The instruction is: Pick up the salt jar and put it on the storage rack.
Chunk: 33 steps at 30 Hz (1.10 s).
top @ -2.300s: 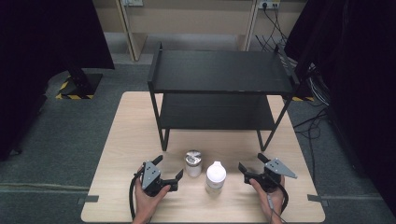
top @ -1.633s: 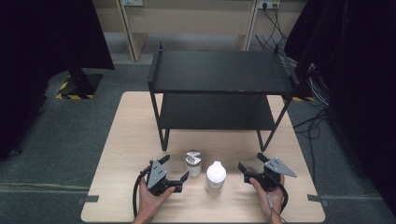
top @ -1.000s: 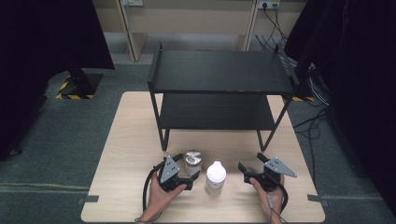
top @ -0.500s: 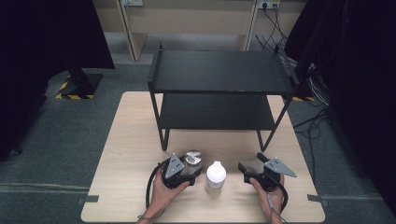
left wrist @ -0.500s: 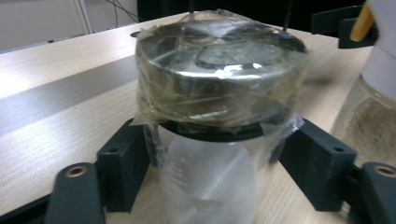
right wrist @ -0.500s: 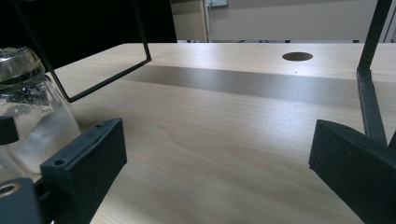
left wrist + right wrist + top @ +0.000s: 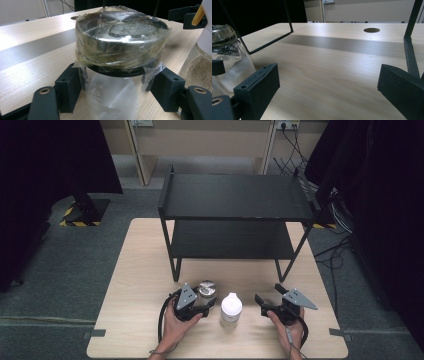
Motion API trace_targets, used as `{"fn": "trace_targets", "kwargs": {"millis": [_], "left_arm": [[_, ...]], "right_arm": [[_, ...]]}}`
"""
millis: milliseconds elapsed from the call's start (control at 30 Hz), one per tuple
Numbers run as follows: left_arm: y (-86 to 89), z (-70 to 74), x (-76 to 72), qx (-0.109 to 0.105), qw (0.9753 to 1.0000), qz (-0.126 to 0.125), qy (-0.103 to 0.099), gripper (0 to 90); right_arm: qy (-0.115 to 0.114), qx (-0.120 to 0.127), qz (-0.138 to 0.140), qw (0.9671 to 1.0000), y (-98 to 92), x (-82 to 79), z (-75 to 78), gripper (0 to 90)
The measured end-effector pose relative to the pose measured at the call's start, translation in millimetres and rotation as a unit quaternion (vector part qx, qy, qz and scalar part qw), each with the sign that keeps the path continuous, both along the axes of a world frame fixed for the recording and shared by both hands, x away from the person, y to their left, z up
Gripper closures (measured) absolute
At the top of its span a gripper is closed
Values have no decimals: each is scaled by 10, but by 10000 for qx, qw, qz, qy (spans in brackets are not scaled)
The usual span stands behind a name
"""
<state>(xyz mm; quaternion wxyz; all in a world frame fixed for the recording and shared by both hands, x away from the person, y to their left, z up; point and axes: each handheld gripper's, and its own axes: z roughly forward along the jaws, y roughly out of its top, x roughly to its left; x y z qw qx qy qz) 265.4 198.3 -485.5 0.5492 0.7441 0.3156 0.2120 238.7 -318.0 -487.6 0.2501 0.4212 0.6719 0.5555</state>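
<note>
jar (image 7: 113, 82) | frosted glass, metal lid (taped over) | upright

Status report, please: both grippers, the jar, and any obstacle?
Left gripper jaws around the metal-lidded jar, just under the lid; grip not confirmed. Right gripper open, empty, resting on the table. White-capped bottle stands close beside the jar.

I can read no text, label, brand or number anywhere here; only faint, illegible marks on the clear glass jar (image 7: 113, 100).
</note>
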Motion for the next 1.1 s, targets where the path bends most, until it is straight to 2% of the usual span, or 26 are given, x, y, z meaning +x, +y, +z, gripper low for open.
{"fn": "trace_targets", "kwargs": {"millis": [167,567,833,1100], "left_arm": [[-6,-16,-46,-103,9999,89,-68,307],[77,141,-193,-342,9980,199,-485,307],[129,245,-266,-492,9963,238,-664,307],[160,364,-337,-621,9935,324,-902,307]], "right_arm": [[-5,-6,16,10000,1,3,0,43],[-5,17,27,10000,-3,9,-4,43],[-9,16,32,10000,-2,11,-5,43],[-6,20,31,10000,-2,12,-5,43]]}}
